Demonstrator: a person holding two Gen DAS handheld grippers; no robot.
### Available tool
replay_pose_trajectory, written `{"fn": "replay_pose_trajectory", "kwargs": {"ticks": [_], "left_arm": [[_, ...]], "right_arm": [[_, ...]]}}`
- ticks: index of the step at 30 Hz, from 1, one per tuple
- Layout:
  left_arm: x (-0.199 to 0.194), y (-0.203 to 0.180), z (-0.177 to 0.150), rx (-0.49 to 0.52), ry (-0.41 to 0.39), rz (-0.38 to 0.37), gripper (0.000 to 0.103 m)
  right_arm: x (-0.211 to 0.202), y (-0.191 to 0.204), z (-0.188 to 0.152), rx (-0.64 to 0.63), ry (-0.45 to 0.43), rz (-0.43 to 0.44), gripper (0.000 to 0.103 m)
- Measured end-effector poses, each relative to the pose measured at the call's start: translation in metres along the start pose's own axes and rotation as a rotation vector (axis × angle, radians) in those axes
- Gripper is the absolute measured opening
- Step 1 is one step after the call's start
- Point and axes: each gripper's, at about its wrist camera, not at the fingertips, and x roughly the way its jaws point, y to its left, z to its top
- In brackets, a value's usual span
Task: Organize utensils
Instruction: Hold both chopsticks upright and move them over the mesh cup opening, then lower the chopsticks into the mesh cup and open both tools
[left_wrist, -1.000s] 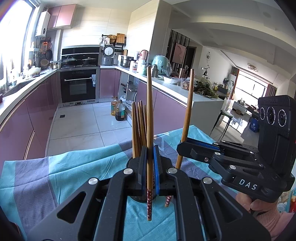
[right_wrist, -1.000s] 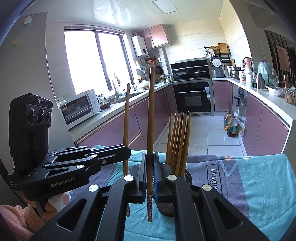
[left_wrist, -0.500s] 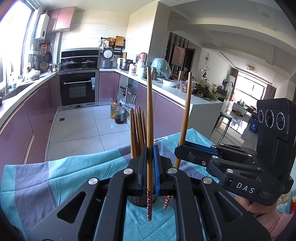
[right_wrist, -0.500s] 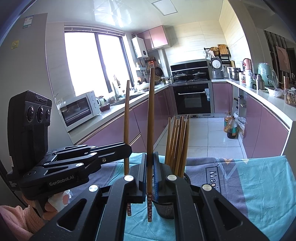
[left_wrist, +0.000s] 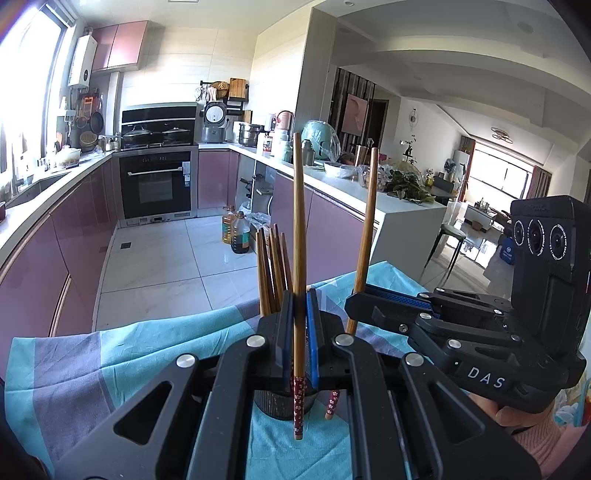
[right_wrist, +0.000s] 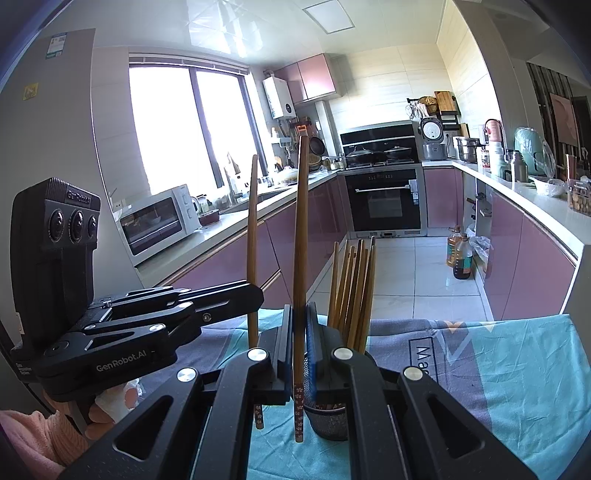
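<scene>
My left gripper is shut on a wooden chopstick held upright, its red flowered end pointing down. My right gripper is shut on a second upright chopstick of the same kind. Each gripper shows in the other's view: the right one at the right, the left one at the left. A dark mesh holder with several chopsticks stands on the cloth just behind both grippers; it also shows in the left wrist view.
A teal and grey cloth covers the table. Beyond its far edge lies the kitchen floor, purple cabinets, an oven and a white counter. A microwave stands at the left.
Both grippers have drifted slightly with their chopsticks still held upright; the holder sits a little lower in both views. The grips are unchanged.
</scene>
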Motion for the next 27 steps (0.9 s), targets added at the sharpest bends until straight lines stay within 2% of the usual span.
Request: {"fn": "replay_pose_trajectory", "kwargs": {"ticks": [10,27], "left_arm": [[0.001,-0.001,0.002,-0.001,-0.008,0.001,0.008],[0.002,-0.001,0.018,-0.031,-0.070,-0.004,0.008]], "right_arm": [[0.001,-0.001,0.001,0.000,-0.004,-0.002,0.006],[0.015,-0.012,0.019,0.009,-0.031,-0.015,0.006]]}}
